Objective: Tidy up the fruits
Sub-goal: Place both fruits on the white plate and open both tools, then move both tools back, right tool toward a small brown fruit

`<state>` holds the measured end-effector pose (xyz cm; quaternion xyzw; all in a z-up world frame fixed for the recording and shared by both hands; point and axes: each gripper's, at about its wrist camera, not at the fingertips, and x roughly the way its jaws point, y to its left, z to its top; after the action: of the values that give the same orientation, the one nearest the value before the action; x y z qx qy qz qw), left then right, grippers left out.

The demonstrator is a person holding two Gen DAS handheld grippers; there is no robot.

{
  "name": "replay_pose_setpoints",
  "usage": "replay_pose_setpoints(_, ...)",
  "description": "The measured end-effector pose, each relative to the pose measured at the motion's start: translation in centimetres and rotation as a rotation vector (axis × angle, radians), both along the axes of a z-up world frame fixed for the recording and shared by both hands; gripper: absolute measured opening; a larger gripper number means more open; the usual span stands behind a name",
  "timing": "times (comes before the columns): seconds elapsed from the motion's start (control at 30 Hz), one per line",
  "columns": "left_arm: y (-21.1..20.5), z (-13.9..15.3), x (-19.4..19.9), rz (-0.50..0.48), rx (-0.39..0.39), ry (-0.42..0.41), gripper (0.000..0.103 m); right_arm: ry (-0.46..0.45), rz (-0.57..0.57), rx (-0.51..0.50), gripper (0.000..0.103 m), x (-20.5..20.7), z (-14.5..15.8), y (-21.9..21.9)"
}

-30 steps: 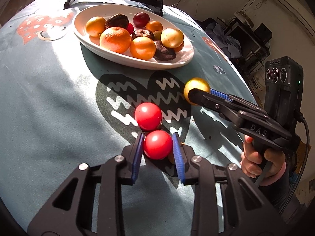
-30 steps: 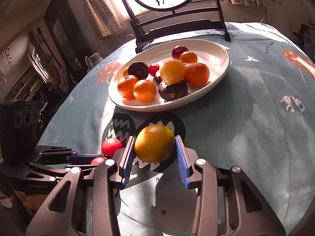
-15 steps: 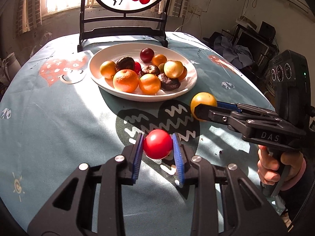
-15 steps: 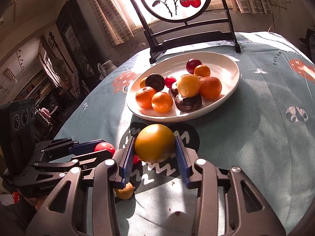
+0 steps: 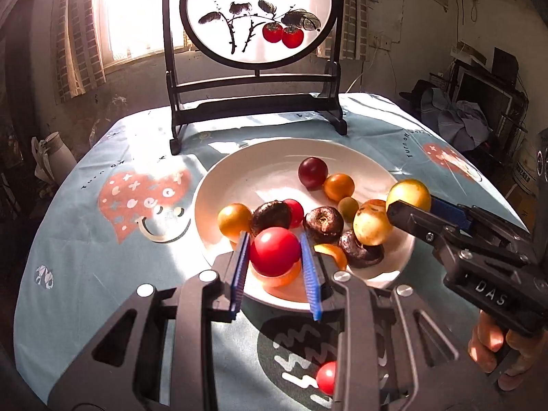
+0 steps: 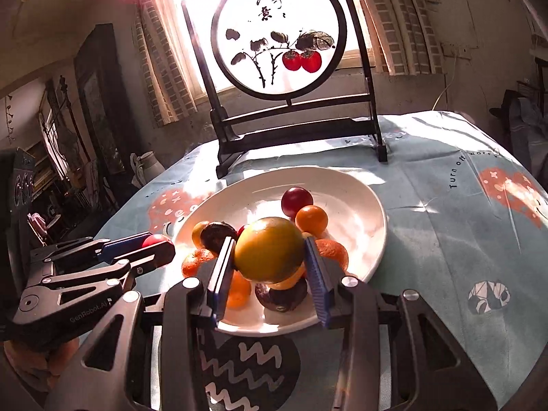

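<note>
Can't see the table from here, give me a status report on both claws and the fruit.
Left claw shut on red fruit, over plate near edge. Right claw shut on yellow fruit, over piled fruit. One red fruit left on tablecloth.

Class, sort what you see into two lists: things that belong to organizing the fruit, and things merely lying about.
Part of the job:
left tool holding the red fruit
right tool holding the yellow fruit
white plate
loose red fruit on the cloth

Just lying about:
painted round screen
white jug
</note>
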<state>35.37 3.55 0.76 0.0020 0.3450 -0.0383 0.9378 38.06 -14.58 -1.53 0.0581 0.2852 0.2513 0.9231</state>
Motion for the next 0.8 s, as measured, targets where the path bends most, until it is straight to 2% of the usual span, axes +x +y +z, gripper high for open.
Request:
replay_pose_setpoints(0.1, 1.0, 0.2, 2.3, 0.029, -0.018, 0.003, 0.03, 0.003, -0.009, 0.003, 0.041, 2.0, 0.0, 0.2)
replay_pose_setpoints(0.3, 1.6, -0.4, 6.7, 0.058, -0.007, 0.021, 0.03, 0.013, 0.012, -0.028, 0.041, 5.4, -0.6, 1.6)
replay_pose_setpoints(0.33, 1.6, -0.6, 7.2, 0.069, 0.0, 0.028, 0.042, 0.021, 0.019, -0.037, 0.042, 5.7, -0.7, 1.8)
replay_pose_setpoints(0.37, 1.7, -0.7, 7.3, 0.086, 0.009, 0.03, 0.058, 0.028, 0.021, -0.047, 0.045, 5.8, -0.8, 1.9)
replay_pose_setpoints(0.4, 1.8, -0.5, 7.1, 0.105, 0.014, 0.015, 0.083, 0.027, 0.019, -0.049, 0.047, 5.6, -0.7, 1.9)
replay_pose_setpoints(0.47, 2.1, 0.0, 5.9, 0.125, 0.014, -0.029, 0.086, 0.013, 0.032, -0.03, 0.05, 4.7, -0.1, 1.6)
replay_pose_setpoints(0.63, 3.1, 0.8, 2.0, 0.154, 0.005, -0.026, 0.093, 0.016, 0.124, -0.006, 0.054, 0.3, 1.4, 1.1)
replay_pose_setpoints(0.8, 4.5, 0.0, -2.4, 0.21, -0.018, -0.005, 0.099, 0.074, 0.245, -0.067, 0.056, -5.2, -0.5, 1.7)
